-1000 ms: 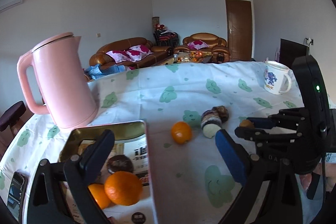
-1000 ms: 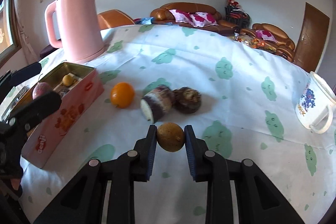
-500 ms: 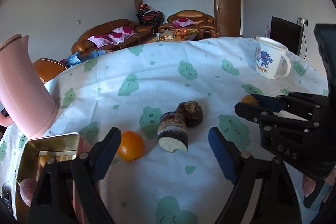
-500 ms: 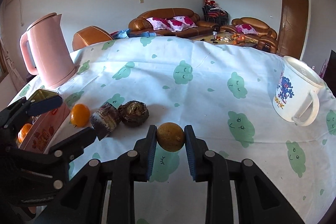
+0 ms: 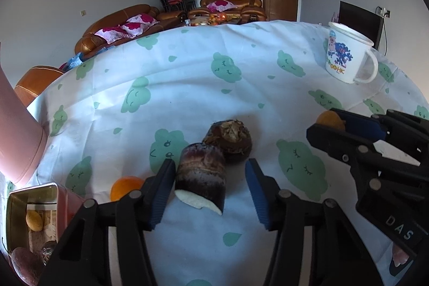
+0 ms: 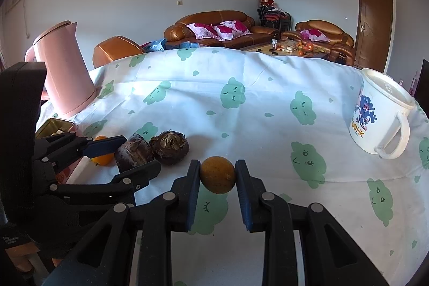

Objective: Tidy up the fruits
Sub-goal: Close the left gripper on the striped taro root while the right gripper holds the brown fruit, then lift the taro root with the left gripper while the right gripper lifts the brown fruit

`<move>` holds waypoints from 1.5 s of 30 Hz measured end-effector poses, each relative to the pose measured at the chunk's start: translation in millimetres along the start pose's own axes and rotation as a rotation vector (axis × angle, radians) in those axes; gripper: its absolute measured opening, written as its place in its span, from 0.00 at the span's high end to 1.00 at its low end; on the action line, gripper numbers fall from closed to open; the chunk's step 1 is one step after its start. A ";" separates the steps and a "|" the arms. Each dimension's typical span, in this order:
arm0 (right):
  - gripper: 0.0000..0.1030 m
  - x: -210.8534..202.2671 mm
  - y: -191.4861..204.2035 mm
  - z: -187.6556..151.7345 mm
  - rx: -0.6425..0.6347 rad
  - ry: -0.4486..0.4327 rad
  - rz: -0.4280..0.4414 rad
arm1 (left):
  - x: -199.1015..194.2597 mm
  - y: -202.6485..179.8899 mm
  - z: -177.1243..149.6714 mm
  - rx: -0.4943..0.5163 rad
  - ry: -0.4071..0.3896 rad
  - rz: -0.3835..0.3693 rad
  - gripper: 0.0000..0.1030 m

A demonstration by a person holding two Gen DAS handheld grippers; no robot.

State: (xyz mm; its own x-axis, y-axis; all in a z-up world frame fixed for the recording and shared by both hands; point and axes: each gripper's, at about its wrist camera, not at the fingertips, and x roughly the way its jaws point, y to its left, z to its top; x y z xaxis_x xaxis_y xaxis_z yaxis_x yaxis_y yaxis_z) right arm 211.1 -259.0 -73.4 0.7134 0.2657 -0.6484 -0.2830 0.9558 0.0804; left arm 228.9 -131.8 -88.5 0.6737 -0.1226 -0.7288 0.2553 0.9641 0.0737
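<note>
A dark taro piece (image 5: 201, 173) with a white cut face lies on the cloth, touching a whole round taro (image 5: 230, 138) behind it. My left gripper (image 5: 209, 168) straddles the cut piece. Its jaws are closing: the left pad is at the skin, while the right pad stands a little clear. An orange (image 5: 124, 186) sits just left of that gripper. My right gripper (image 6: 217, 170) is shut on a small brownish-yellow round fruit (image 6: 217, 174), held above the cloth. In the right wrist view, the left gripper (image 6: 123, 160) brackets the taro piece (image 6: 134, 154).
An open tin box (image 5: 32, 188) holding several fruits stands at the lower left, next to a pink kettle (image 6: 67, 74). A white printed mug (image 6: 380, 114) stands at the right. The table wears a white cloth with green clouds (image 6: 241, 103). Sofas lie beyond it.
My left gripper swung from above the tin box rightward to the taro piece, sank toward it and narrowed its jaws. The right gripper turned slightly, then stayed still, gripping the fruit throughout.
</note>
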 end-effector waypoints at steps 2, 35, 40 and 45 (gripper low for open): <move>0.73 0.3 0.2 -0.1 0.002 0.003 0.004 | 5.1 1.4 0.7 -0.005 0.025 -0.009 0.49; 0.73 -23.7 2.1 -1.6 -0.016 -0.117 0.026 | -28.4 4.1 -2.6 -0.019 -0.150 -0.007 0.60; 0.73 -24.7 1.9 -1.8 -0.016 -0.124 0.027 | -33.2 3.8 -3.8 -0.018 -0.176 0.002 0.60; 0.73 -28.3 2.6 -2.6 -0.019 -0.143 0.023 | -37.8 4.5 -5.0 -0.022 -0.202 0.006 0.60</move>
State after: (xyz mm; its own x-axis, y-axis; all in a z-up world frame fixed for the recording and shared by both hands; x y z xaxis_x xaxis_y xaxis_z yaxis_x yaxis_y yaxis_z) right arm 188.5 -264.3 -56.9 0.7900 0.3045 -0.5322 -0.3118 0.9469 0.0789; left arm 201.1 -121.6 -64.1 0.8011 -0.1591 -0.5770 0.2367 0.9696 0.0613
